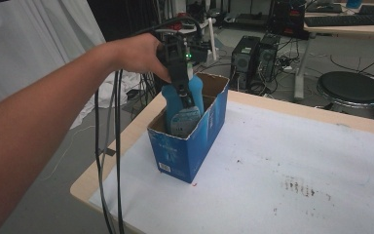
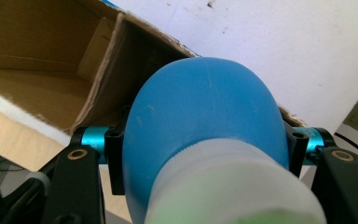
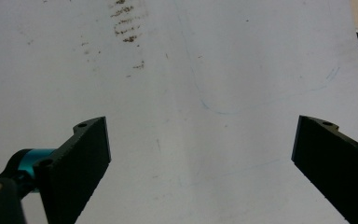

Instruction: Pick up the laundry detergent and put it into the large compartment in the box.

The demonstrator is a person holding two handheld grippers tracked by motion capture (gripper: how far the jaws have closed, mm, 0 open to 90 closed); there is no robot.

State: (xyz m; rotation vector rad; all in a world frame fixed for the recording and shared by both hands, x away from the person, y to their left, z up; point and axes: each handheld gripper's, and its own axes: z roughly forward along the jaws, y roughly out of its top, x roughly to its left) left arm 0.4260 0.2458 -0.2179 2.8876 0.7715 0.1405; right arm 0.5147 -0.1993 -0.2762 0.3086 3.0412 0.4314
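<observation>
My left gripper (image 1: 184, 83) has its jaws closed on the blue bottle (image 1: 185, 105), clamped on either side of its rounded body just below the white cap (image 2: 233, 186). The bottle stands upright with its lower part inside the open blue cardboard box (image 1: 190, 146), which sits near the left edge of the tabletop (image 1: 297, 161). My right gripper (image 3: 200, 158) hangs over the bare white sheet with its jaws spread wide, holding nothing.

Black stool (image 1: 351, 89); computer towers (image 1: 254, 58); keyboard (image 1: 345, 20).
</observation>
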